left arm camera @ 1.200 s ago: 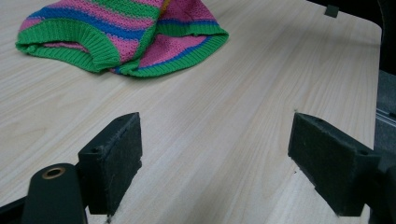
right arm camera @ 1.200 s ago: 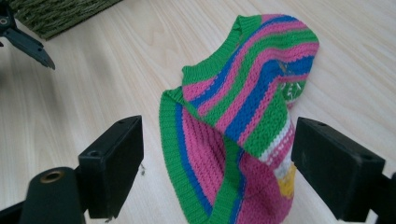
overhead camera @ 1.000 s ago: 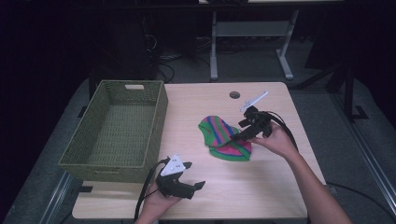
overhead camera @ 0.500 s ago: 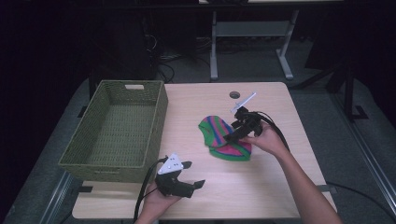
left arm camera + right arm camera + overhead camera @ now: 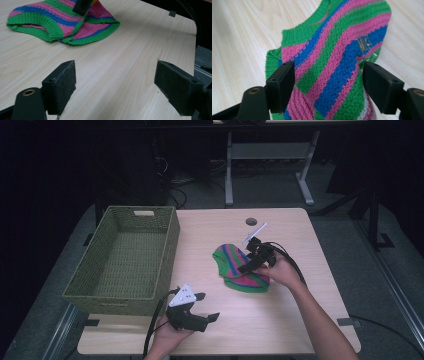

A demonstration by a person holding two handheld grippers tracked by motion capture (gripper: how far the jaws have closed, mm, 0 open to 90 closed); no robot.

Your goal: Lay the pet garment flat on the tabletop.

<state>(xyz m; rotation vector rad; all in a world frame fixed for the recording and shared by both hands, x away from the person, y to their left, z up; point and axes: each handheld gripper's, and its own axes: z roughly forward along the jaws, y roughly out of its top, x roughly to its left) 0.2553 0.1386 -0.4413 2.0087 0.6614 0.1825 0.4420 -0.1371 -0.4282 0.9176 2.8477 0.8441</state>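
A small knitted garment (image 5: pixel 231 263) with green, pink and blue stripes lies flat on the wooden table (image 5: pixel 300 320), right of the middle. My right gripper (image 5: pixel 244 268) points down at its right half. In the right gripper view the striped knit (image 5: pixel 337 50) lies between and under the two pads of the right gripper (image 5: pixel 328 85). The jaws have just been closing, but they stand apart and do not press the cloth. My left gripper (image 5: pixel 207 306) rests near the table's front edge, open, with bare wood between the pads of the left gripper (image 5: pixel 117 85). The garment (image 5: pixel 57 17) lies farther off in that view.
A green woven basket (image 5: pixel 115 292) stands empty on the table's left side, its near wall close to my left hand. A round cable hole (image 5: pixel 251 221) sits at the back of the table. Dark floor and a metal frame lie beyond the far edge.
My right gripper has moved left and down onto the striped garment. The left gripper and the garment have stayed where they were.
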